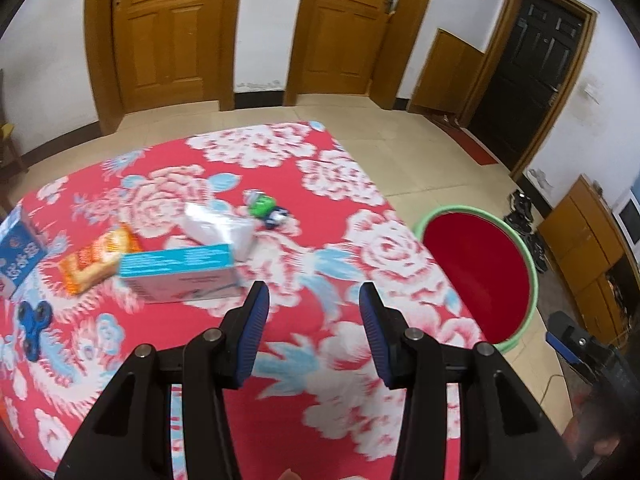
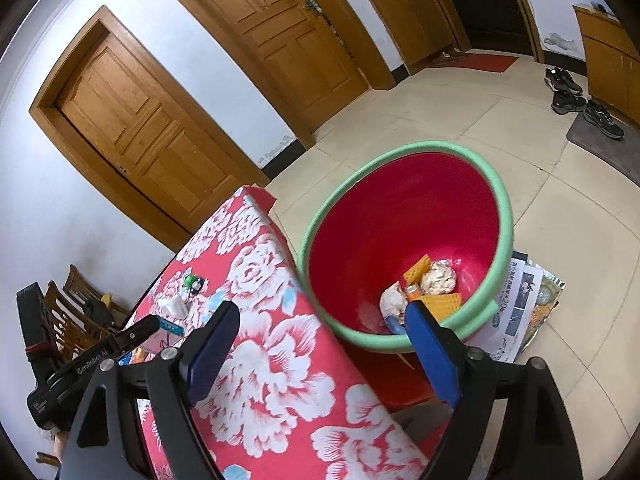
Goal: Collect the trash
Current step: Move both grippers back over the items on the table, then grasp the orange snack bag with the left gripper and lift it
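A red bucket with a green rim (image 2: 404, 240) stands on the floor beside the table; it also shows in the left wrist view (image 1: 476, 272). Inside it lie crumpled paper balls (image 2: 438, 278) and orange wrappers (image 2: 440, 304). My right gripper (image 2: 316, 336) is open and empty over the table's edge next to the bucket. My left gripper (image 1: 314, 304) is open and empty above the red floral tablecloth (image 1: 304, 412). Ahead of it lie a teal tissue box (image 1: 180, 272), a white crumpled tissue (image 1: 220, 228), an orange snack wrapper (image 1: 98, 258) and a green and blue crumpled wrapper (image 1: 266, 208).
A blue box (image 1: 18, 256) and a blue fidget spinner (image 1: 34, 320) lie at the table's left. Newspaper (image 2: 520, 308) lies under the bucket. Wooden chairs (image 2: 76, 312) stand behind the table. Shoes (image 2: 580, 100) sit by the far wall.
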A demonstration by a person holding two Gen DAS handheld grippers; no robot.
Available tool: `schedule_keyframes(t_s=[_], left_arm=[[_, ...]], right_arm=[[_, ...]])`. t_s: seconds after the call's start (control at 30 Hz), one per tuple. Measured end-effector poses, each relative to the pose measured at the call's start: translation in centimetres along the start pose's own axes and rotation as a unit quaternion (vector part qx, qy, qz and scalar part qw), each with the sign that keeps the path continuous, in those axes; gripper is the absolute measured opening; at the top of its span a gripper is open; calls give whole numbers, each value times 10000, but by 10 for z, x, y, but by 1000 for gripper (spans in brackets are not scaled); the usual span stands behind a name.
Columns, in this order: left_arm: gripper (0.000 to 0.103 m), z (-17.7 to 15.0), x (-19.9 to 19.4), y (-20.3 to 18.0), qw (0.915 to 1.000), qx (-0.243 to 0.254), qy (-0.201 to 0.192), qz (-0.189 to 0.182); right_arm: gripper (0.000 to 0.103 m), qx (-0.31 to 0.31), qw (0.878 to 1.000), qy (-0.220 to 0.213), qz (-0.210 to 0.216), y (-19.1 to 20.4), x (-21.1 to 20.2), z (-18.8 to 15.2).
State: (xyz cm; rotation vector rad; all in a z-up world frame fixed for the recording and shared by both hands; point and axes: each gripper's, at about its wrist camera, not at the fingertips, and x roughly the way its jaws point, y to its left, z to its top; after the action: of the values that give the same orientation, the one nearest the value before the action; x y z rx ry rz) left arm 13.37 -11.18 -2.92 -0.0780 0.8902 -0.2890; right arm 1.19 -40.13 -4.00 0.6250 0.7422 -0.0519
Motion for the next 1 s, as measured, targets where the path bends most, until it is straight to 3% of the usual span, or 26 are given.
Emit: schedule_keyframes(t_s=[0.27,0.67,1.0], left_arm=[[53,9,-6,47,9989,-232,-142,376],[53,31,18,103,9953,-492,-93,828],[53,51,37,154,9897,-251,34,1406]], right_arm=[[92,-136,9999,86,42,18,6,-7],[92,-211,9996,207,-15,27,12,-13],[92,-227,9991,340,-71,32,22,-16]])
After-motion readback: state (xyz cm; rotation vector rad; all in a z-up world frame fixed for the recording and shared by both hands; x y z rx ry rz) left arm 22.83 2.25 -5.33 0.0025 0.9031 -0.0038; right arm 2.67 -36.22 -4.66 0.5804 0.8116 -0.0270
